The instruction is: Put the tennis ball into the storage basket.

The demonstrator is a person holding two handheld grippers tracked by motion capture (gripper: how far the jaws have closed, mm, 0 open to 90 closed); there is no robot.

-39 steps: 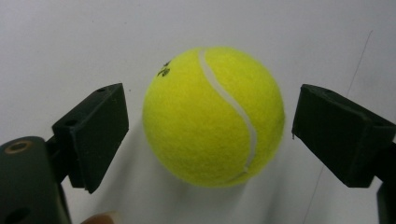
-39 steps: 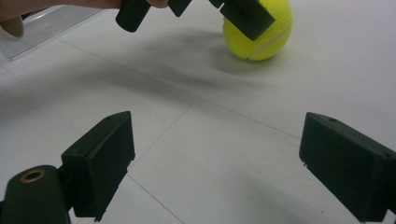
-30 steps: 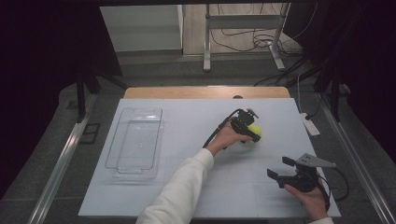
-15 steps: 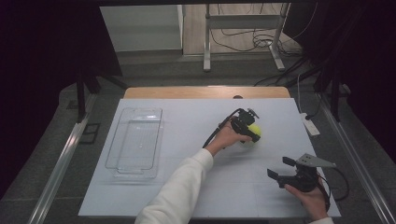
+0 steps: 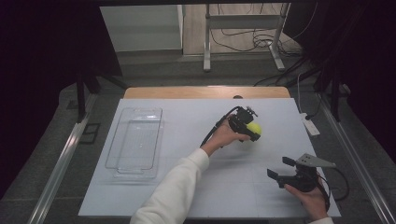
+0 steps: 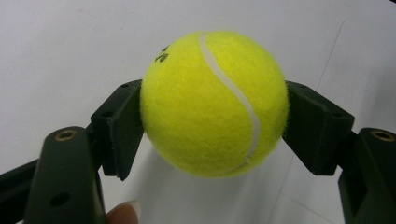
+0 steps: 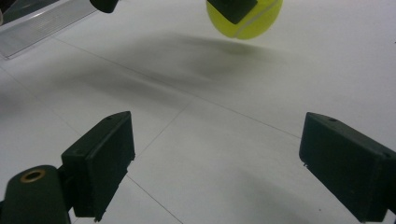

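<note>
A yellow tennis ball [image 6: 215,102] sits between the two black pads of my left gripper [image 6: 212,135], which press on its sides. In the high view the left gripper [image 5: 250,129] holds the ball [image 5: 255,128] at the table's right of centre, with a white-sleeved arm reaching to it. From the right gripper view the ball [image 7: 252,18] hangs just above the white table, its shadow below it. My right gripper [image 5: 279,169] rests near the front right of the table. Its jaws stand wide apart, open [image 7: 215,158], with nothing between them.
A clear plastic tray [image 5: 112,154] lies on the left part of the white table; its edge [image 7: 42,23] shows far off in the right gripper view. A white power strip [image 5: 310,125] lies at the table's right edge. A metal stand's legs [image 5: 205,60] rise beyond the far edge.
</note>
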